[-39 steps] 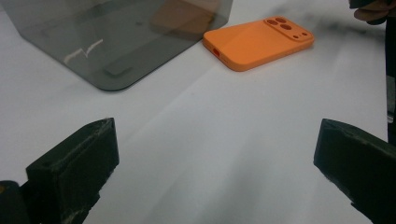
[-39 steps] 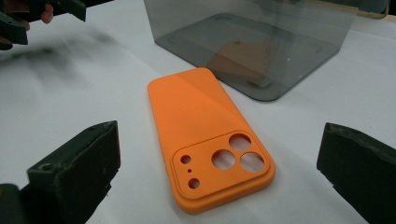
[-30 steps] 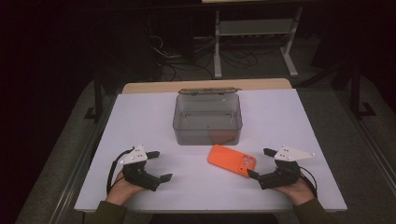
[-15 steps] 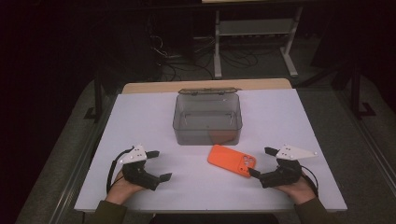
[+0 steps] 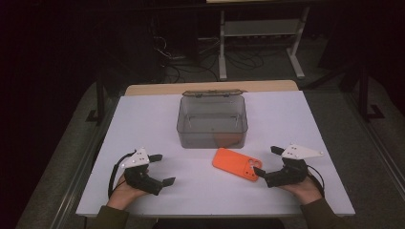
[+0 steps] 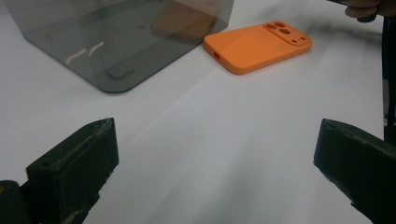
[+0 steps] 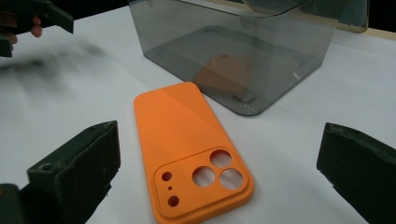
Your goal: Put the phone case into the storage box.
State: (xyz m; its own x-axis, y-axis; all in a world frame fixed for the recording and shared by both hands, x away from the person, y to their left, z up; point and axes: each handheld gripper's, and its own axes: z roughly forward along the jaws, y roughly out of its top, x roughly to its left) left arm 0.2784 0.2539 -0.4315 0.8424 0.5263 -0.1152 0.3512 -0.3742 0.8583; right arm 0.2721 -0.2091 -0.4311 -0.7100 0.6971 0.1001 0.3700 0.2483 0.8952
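If the spread right gripper (image 5: 266, 166) is closed carelessly, the flat phone case (image 5: 238, 164) beside the box (image 5: 213, 121) could be pushed away, not gripped

The left tool (image 5: 159, 168) and right tool (image 5: 267, 161) sit low near the person's edge, well apart, each held in a hand, jaws spread wide and gripping nothing.

My right gripper (image 5: 265, 162) has crept slightly toward the flat orange plastic phone case (image 5: 237, 164), so the case's camera-hole end now lies just ahead of its wide-apart jaws. My left gripper (image 5: 160, 169) has barely shifted.
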